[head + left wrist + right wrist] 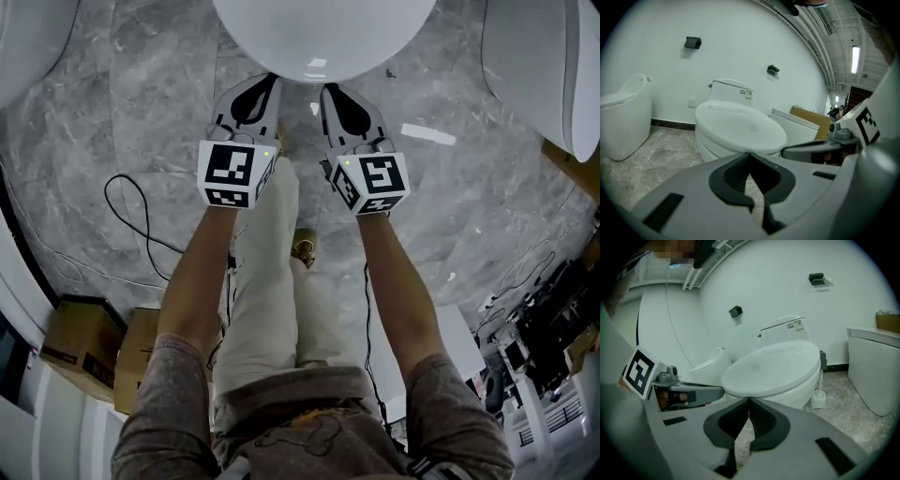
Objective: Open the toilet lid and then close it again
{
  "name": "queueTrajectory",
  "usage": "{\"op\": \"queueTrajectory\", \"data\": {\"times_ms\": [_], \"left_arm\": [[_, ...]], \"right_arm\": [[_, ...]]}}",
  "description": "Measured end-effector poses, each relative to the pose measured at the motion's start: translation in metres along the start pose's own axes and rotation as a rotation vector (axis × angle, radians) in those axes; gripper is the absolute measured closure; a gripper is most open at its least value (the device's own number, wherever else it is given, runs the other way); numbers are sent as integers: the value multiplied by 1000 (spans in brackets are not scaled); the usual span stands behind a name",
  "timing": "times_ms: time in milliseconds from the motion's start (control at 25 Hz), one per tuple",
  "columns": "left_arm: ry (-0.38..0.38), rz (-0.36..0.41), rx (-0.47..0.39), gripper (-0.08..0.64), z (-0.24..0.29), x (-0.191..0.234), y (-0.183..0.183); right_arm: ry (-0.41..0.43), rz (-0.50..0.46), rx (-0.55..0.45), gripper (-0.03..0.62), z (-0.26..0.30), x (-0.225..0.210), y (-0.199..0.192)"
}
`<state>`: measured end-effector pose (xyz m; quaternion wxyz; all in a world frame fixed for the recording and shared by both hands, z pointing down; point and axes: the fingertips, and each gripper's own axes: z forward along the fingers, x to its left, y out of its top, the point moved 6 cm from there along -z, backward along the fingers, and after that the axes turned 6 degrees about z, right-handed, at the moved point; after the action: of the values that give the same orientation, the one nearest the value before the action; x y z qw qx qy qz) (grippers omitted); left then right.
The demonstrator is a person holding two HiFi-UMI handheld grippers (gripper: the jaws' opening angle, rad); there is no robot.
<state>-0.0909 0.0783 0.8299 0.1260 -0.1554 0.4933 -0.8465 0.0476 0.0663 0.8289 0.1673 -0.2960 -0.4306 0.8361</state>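
The white toilet [323, 37] stands in front of me with its lid [740, 124] down flat on the bowl; the lid [773, 366] also fills the middle of the right gripper view. My left gripper [271, 81] and right gripper [327, 90] are side by side just short of the lid's front edge, a little lower than it. Both are shut with nothing between the jaws, and neither touches the lid. In the left gripper view the closed tips [750, 154] point at the bowl's front. In the right gripper view the tips [749, 400] do the same.
More white toilets stand on either side, one at the left [623, 117] and one at the right [539, 66]. A toilet brush [817, 398] sits on the marble floor beside the bowl. A black cable [131, 211] and cardboard boxes [80, 337] lie behind me at the left.
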Motion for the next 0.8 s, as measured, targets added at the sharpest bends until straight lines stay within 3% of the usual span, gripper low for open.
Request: {"op": "queueTrajectory", "data": {"times_ms": [400, 800], "left_arm": [[-27, -30, 10, 551, -11, -3, 28], [-75, -2, 34, 551, -34, -9, 127]], "right_arm": [[-3, 10, -7, 566, -12, 8, 26], [-18, 40, -5, 566, -44, 26, 119]]}}
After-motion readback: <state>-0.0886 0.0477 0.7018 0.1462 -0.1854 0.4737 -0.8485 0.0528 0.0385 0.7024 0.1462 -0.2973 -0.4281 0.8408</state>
